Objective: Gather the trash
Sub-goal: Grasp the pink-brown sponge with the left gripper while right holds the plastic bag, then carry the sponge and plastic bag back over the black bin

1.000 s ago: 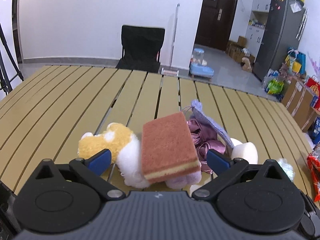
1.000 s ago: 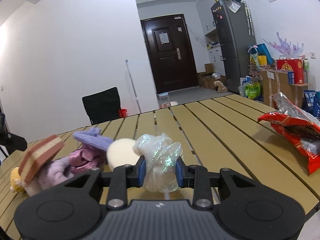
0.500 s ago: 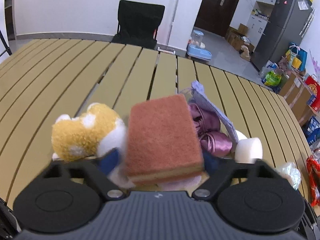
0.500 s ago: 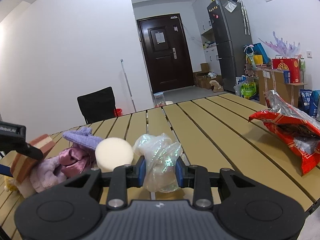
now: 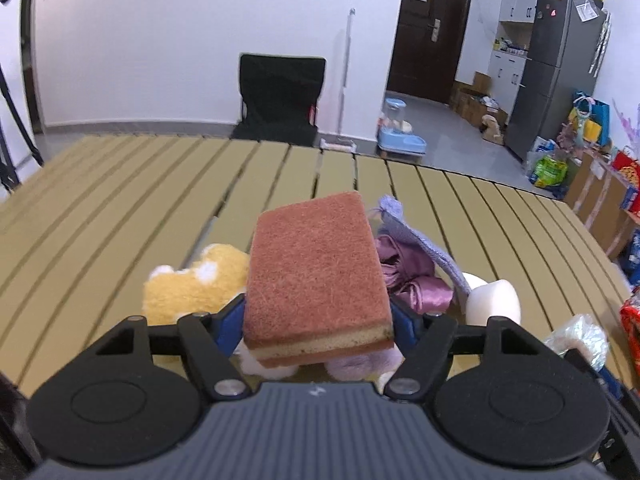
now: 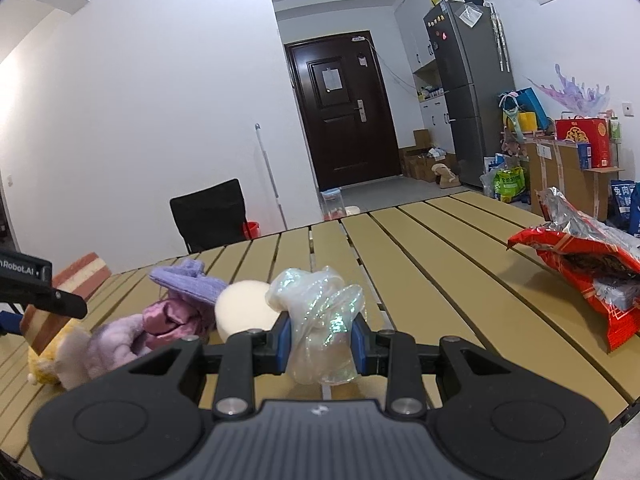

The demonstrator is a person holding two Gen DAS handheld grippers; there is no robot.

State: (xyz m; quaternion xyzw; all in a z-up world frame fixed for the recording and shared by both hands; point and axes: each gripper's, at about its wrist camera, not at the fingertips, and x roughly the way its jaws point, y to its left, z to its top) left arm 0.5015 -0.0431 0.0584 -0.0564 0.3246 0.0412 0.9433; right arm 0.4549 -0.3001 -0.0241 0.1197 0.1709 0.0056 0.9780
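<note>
My left gripper [image 5: 318,320] is shut on a brown and yellow sponge [image 5: 316,280] and holds it above a pile on the slatted table. The sponge also shows in the right wrist view [image 6: 76,280]. My right gripper [image 6: 322,338] is shut on a crumpled iridescent plastic wrapper [image 6: 320,320], which also shows at the right of the left wrist view [image 5: 580,336]. A red snack bag [image 6: 588,272] lies open on the table at the right.
The pile holds a yellow plush toy [image 5: 192,284], a pink satin cloth [image 5: 408,276], a purple cloth [image 5: 420,240], a white round sponge [image 5: 494,300] and a lilac plush [image 6: 108,344]. A black chair [image 5: 278,96] stands beyond the table's far edge.
My left gripper has closed on the sponge and lifted it off the pile. My right gripper has kept its hold on the wrapper and shifted slightly.
</note>
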